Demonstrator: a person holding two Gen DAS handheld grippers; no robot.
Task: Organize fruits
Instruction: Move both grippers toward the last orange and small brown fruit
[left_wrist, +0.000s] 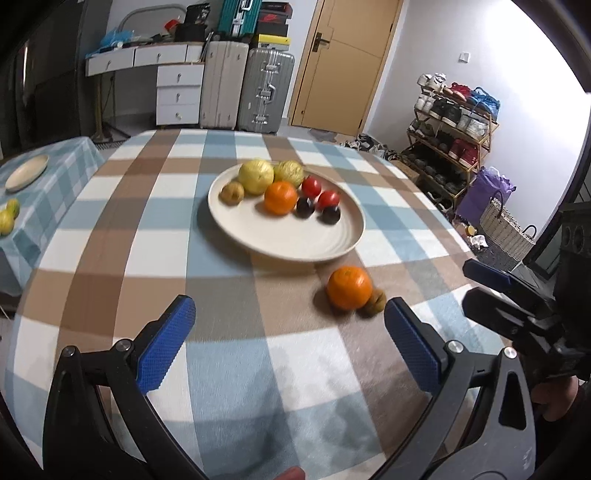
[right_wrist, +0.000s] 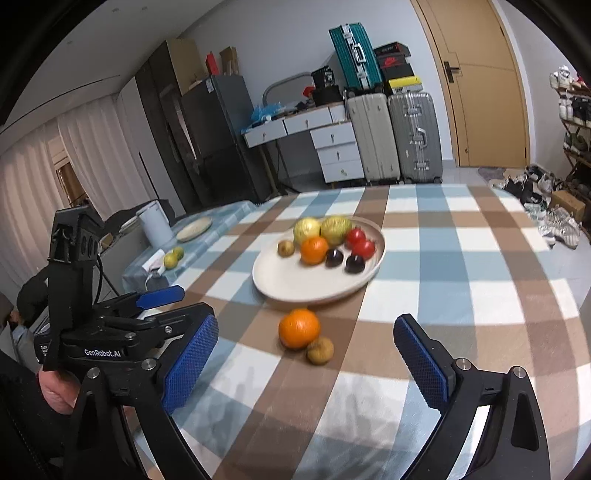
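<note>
A cream plate (left_wrist: 295, 240) (right_wrist: 295, 284) on the checked tablecloth holds two yellow-green fruits, a small brown fruit, an orange, two red fruits and two dark plums. A loose orange (left_wrist: 349, 287) (right_wrist: 299, 328) and a small brown fruit (left_wrist: 375, 302) (right_wrist: 320, 350) touch each other on the cloth in front of the plate. My left gripper (left_wrist: 290, 338) is open and empty, near and left of them. My right gripper (right_wrist: 304, 363) is open and empty, with the pair just ahead between its fingers. Each gripper shows at the edge of the other's view.
A second lower table at the left carries a small plate (left_wrist: 26, 172) (right_wrist: 194, 228), yellow-green fruits (left_wrist: 7, 218) (right_wrist: 173, 257) and a white kettle (right_wrist: 155, 221). Suitcases, drawers and a door stand behind; a shoe rack (left_wrist: 450, 133) stands at the right.
</note>
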